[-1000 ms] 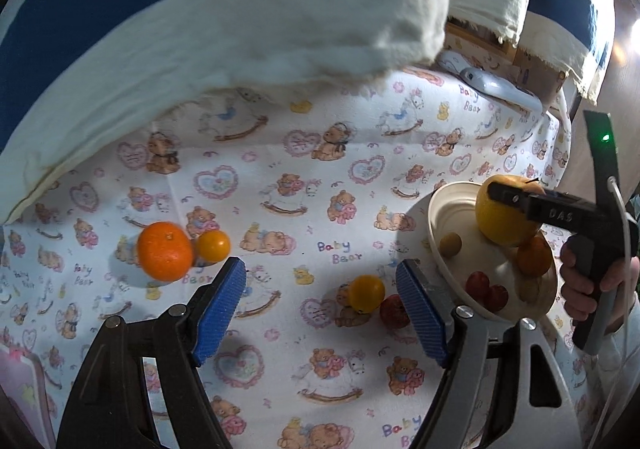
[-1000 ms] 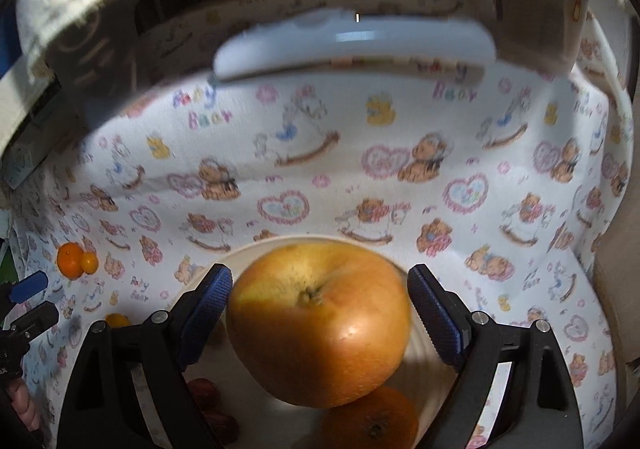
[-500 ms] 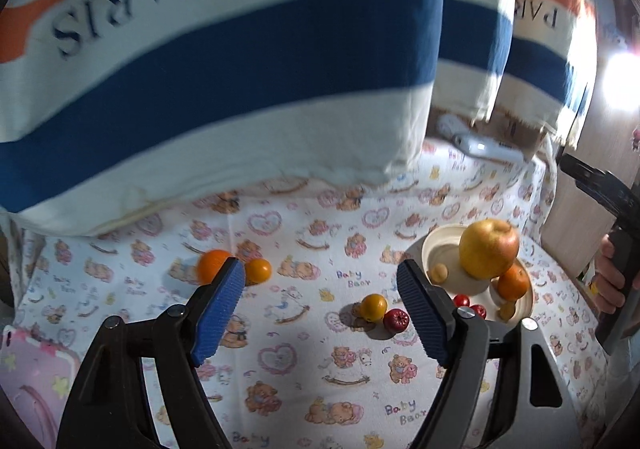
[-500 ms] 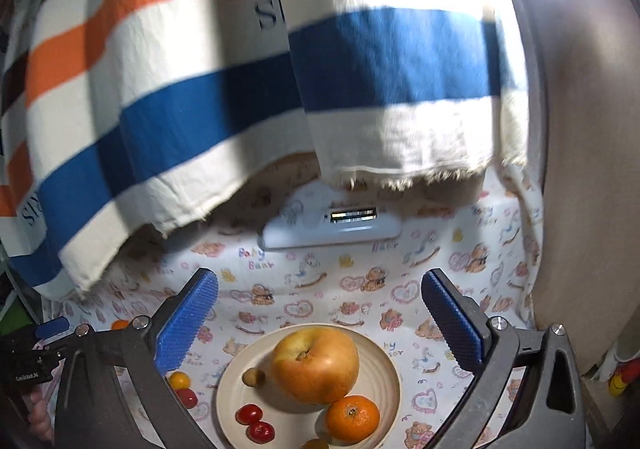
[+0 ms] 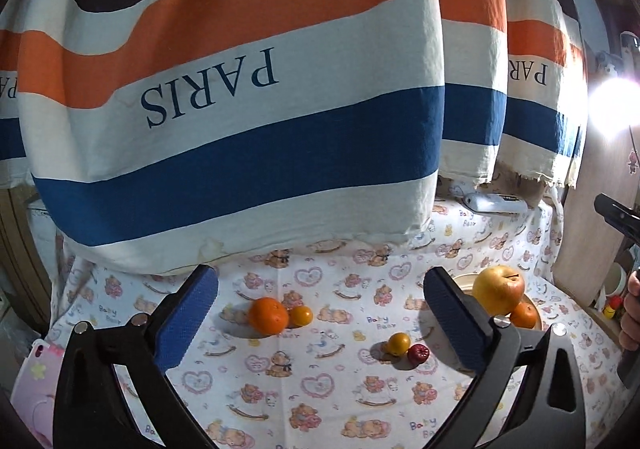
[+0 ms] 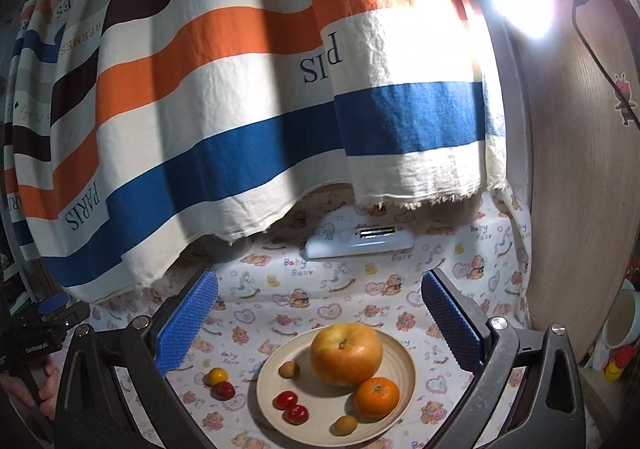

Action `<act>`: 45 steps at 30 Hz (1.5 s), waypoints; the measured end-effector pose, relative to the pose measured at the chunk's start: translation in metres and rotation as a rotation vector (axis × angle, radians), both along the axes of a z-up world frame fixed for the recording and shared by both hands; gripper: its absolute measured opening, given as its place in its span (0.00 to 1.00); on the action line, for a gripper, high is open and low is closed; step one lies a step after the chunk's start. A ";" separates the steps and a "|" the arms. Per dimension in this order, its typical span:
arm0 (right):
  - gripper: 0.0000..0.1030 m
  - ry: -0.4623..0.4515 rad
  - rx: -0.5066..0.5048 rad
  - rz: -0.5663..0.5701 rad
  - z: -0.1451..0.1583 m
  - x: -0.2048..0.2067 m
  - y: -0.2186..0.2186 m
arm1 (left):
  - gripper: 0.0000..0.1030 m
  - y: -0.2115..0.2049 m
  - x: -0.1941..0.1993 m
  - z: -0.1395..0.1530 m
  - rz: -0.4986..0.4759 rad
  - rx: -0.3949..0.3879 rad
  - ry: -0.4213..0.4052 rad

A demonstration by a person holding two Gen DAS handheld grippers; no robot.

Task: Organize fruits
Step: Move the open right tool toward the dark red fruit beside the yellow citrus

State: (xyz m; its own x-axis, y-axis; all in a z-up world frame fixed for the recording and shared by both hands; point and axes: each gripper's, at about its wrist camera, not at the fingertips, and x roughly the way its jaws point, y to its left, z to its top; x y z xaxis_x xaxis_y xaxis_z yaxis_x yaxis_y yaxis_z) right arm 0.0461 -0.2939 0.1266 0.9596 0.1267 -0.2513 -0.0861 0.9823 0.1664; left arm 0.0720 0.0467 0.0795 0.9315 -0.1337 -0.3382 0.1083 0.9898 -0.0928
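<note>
A cream plate [image 6: 396,421] holds a big yellow-red apple [image 6: 346,353], an orange [image 6: 377,397], two small red fruits [image 6: 291,407] and two small brown ones. The plate also shows in the left wrist view [image 5: 464,281] with the apple [image 5: 498,289]. On the cloth lie an orange [image 5: 268,315] touching a small yellow fruit [image 5: 301,315], and another yellow fruit [image 5: 399,343] beside a red one [image 5: 418,352]. My left gripper [image 5: 320,321] is open and empty, above the cloth. My right gripper [image 6: 320,317] is open and empty, raised behind the plate.
A striped blanket [image 5: 240,109] hangs over the back of the bear-print cloth [image 5: 320,389]. A white device [image 6: 360,239] lies at the back. A wooden panel [image 6: 580,169] with a lamp [image 6: 524,5] stands on the right. A pink item [image 5: 32,389] lies at the left edge.
Both grippers have pulled back and up from the cloth. The right gripper let go of the apple, which now rests on the plate.
</note>
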 end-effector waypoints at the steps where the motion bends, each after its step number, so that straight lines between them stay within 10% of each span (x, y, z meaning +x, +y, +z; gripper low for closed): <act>1: 1.00 0.006 0.000 0.006 -0.002 0.000 0.003 | 0.99 0.001 0.000 -0.001 0.001 -0.003 0.000; 30: 0.99 0.223 -0.153 0.258 -0.080 0.057 0.105 | 0.99 -0.004 0.024 -0.049 -0.003 0.021 0.154; 45: 0.42 0.476 -0.203 0.455 -0.136 0.100 0.151 | 0.99 -0.005 0.031 -0.059 -0.002 0.028 0.189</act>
State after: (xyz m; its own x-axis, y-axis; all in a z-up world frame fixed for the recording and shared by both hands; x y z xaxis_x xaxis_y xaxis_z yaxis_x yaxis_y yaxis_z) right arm 0.1464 -0.1432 -0.0089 0.6014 0.3971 -0.6933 -0.4608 0.8813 0.1049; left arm 0.1031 0.0414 0.0203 0.8506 -0.1236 -0.5110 0.0936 0.9920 -0.0843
